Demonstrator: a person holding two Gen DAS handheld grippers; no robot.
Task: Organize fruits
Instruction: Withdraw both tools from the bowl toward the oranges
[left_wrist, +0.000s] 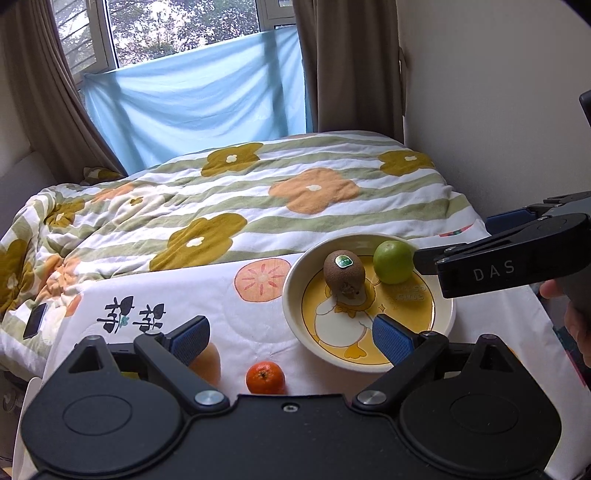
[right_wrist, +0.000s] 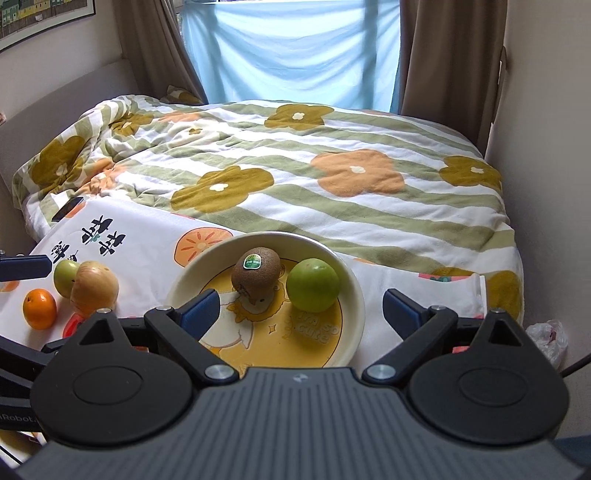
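A flowered quilt (left_wrist: 258, 192) covers the bed under a curtained window, and a white printed cloth (left_wrist: 155, 295) lies over the near surface. From my left wrist I see the duck-print bowl (left_wrist: 291, 306) on that cloth, holding a kiwi (left_wrist: 344, 272) with a green sticker and a green apple (left_wrist: 393, 261) just beside it. My left gripper (left_wrist: 291, 338) hangs with its blue pads spread wide and nothing between them; the right pad sits over the bowl's near rim. A tangerine (left_wrist: 266, 377) lies on the cloth between my fingers, close to the gripper body. My right gripper's black arm comes in from the right above the bowl's far edge.

From my right wrist, the bowl (right_wrist: 354, 291) holds the same kiwi (right_wrist: 256, 272) and apple (right_wrist: 313, 283), both lying between my spread, empty right gripper (right_wrist: 304, 308) fingers. Left of the bowl, on the cloth (right_wrist: 147, 236), lie an onion (right_wrist: 94, 288), a smaller green fruit (right_wrist: 65, 277) touching it, and the tangerine (right_wrist: 39, 308).
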